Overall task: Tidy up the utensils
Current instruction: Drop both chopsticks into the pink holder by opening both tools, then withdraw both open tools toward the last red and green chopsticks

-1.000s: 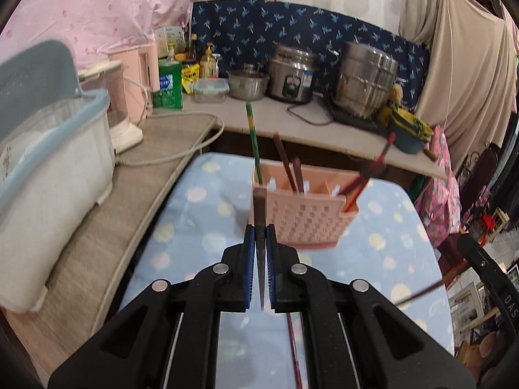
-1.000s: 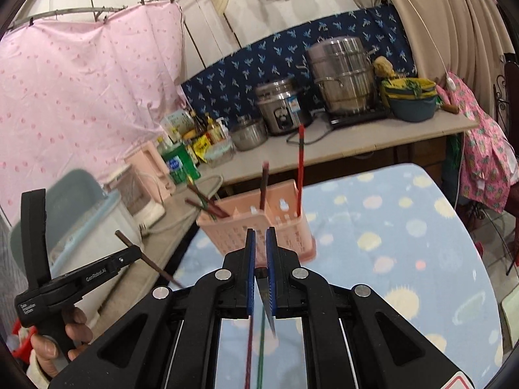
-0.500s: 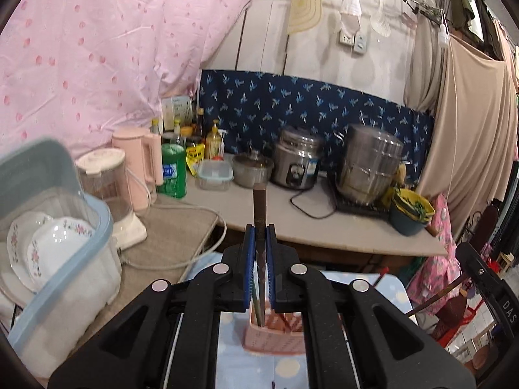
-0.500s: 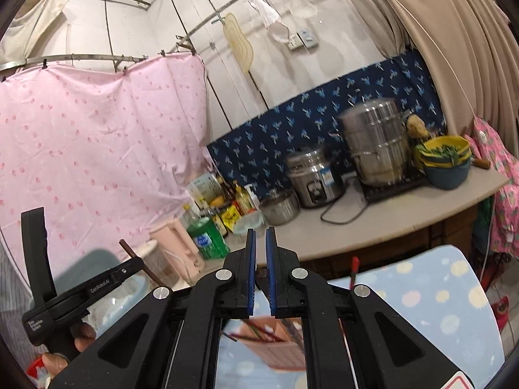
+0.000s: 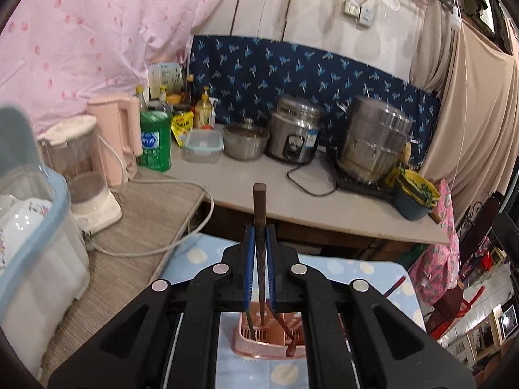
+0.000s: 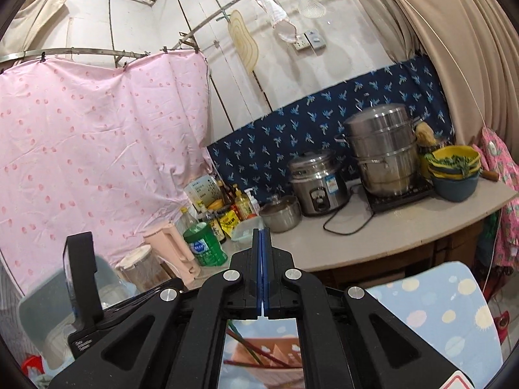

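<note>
The left hand-held gripper clamps a dark chopstick upright above the pink holder (more chopsticks inside). The right hand-held gripper is clenched on nothing, over the same holder.

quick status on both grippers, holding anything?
Left gripper: shut on a dark brown wooden chopstick, held upright.
Right gripper: shut, blue pads together, nothing between them.
</note>
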